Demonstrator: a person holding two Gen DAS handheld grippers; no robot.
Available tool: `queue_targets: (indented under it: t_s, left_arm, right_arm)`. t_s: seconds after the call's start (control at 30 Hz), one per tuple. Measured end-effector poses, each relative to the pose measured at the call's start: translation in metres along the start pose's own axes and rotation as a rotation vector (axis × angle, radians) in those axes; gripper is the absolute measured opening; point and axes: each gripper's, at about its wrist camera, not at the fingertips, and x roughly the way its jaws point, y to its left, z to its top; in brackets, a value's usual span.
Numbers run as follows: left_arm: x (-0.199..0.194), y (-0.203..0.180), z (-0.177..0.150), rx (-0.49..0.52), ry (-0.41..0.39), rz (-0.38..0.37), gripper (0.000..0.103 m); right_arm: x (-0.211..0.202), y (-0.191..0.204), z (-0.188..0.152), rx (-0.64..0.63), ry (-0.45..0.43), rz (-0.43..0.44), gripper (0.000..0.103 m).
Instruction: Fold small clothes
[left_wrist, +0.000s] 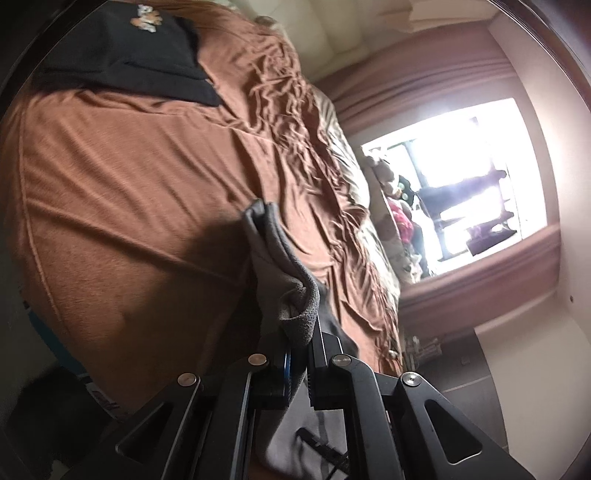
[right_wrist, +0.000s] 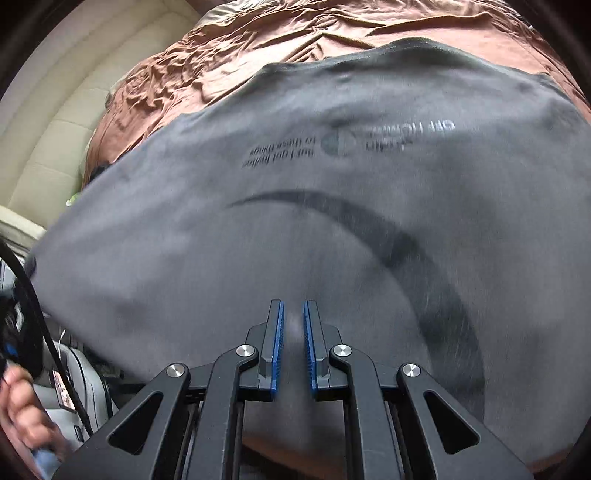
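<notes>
Above the brown bedspread (left_wrist: 129, 177) we hold the grey T-shirt (right_wrist: 295, 221): left gripper (left_wrist: 299, 332) clamped on a bunched edge, right gripper (right_wrist: 293, 321) nearly closed, pinching a fabric ridge, probably spreading it flat for folding beside the black garment (left_wrist: 122, 51).

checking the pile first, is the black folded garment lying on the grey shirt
No, the black folded garment lies directly on the brown bedsheet, apart from the grey shirt clamped in the left hand-held gripper.
</notes>
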Motion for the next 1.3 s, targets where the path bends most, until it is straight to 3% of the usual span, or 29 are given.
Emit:
queue_targets:
  t_s: [0.33,0.67,1.13,1.2,1.27,1.3]
  left_arm:
    - [0.012,-0.043,0.006,0.076,0.088,-0.118,0.006]
    - [0.032,-0.111,-0.012,0.219,0.197,-0.192,0.006]
    - [0.075,-0.193,-0.068,0.43,0.379,-0.241,0.006]
    - [0.082,-0.202,-0.077,0.457,0.405,-0.241,0.006]
    - [0.089,-0.207,-0.087,0.479,0.431,-0.24,0.006]
    - [0.092,-0.21,-0.093,0.488,0.445,-0.24,0.006]
  right_arm:
    - [-0.02,-0.008,-0.034,0.005,0.003,0.057,0.004]
    - [-0.077,-0.019,-0.042,-0.002,-0.127,0.1,0.0]
    - [-0.138,-0.069,-0.071,0.098,-0.243,0.132,0.002]
    - [-0.146,-0.077,-0.077,0.111,-0.258,0.133,0.012]
    - [-0.154,-0.085,-0.081,0.123,-0.28,0.13,0.046]
    - [-0.158,-0.087,-0.085,0.127,-0.294,0.132,0.052]
